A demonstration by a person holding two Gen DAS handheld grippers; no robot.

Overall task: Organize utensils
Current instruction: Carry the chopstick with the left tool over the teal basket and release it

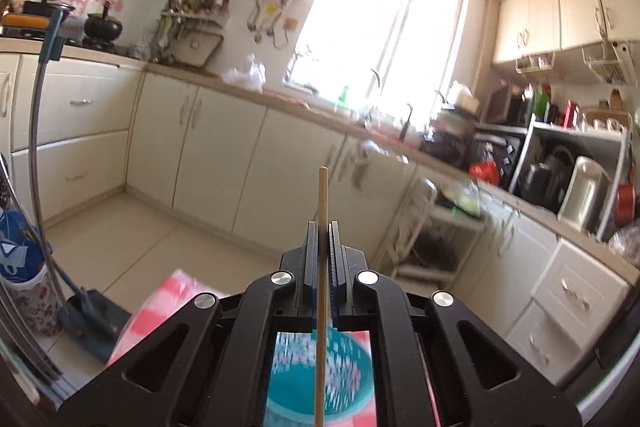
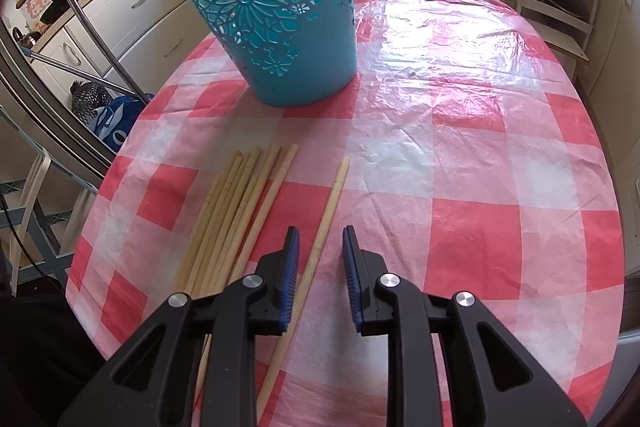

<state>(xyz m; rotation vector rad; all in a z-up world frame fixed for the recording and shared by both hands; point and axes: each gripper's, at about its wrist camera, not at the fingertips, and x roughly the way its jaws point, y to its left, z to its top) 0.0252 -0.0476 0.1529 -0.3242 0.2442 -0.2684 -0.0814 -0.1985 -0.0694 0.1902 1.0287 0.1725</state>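
The left tongs (image 1: 322, 227) gripped one chopstick (image 1: 322, 195) upright above the basket (image 1: 320, 383); the right tongs (image 2: 320, 233), parted, straddled a lone chopstick (image 2: 326, 211) lying lengthwise between them.

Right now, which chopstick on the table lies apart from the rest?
The single chopstick running between the right gripper's open jaws; the others lie bunched beside it.

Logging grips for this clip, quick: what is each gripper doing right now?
Left gripper: shut on one chopstick, above the basket.
Right gripper: open, holding nothing; a single chopstick lies between its fingers on the table.
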